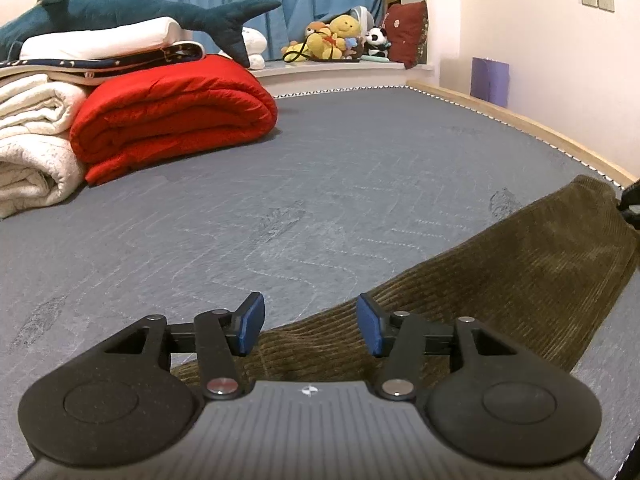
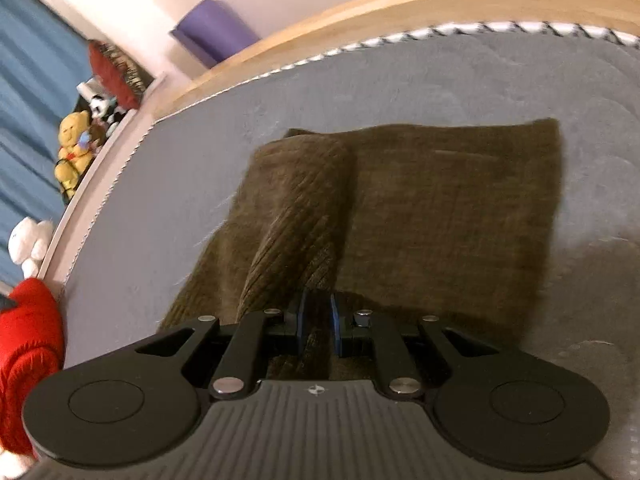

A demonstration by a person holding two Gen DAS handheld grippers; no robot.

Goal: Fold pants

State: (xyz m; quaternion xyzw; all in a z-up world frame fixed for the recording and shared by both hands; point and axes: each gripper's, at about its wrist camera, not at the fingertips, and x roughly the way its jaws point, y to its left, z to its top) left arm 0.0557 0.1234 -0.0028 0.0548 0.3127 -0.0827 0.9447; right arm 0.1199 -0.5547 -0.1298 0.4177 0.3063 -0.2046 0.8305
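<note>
Two grippers, one pair of pants mid-fold

Two hand-held grippers are mine. My right gripper (image 2: 316, 322) is clamped on a raised ridge of the brown corduroy pants (image 2: 432, 216), its blue pads pressed tight on the cloth. My left gripper (image 1: 310, 326) stands apart, nothing between its pads, with the pants' cloth lying just beneath and ahead of it. The pants lie partly doubled on the grey mattress (image 1: 280, 200), near its wooden edge (image 2: 360, 8). To do this fold well, I judge I should lay the pinched layer down low and flat, line its edge up with the layer below, then let go. A red quilt (image 1: 176, 120) sits well apart.
</note>
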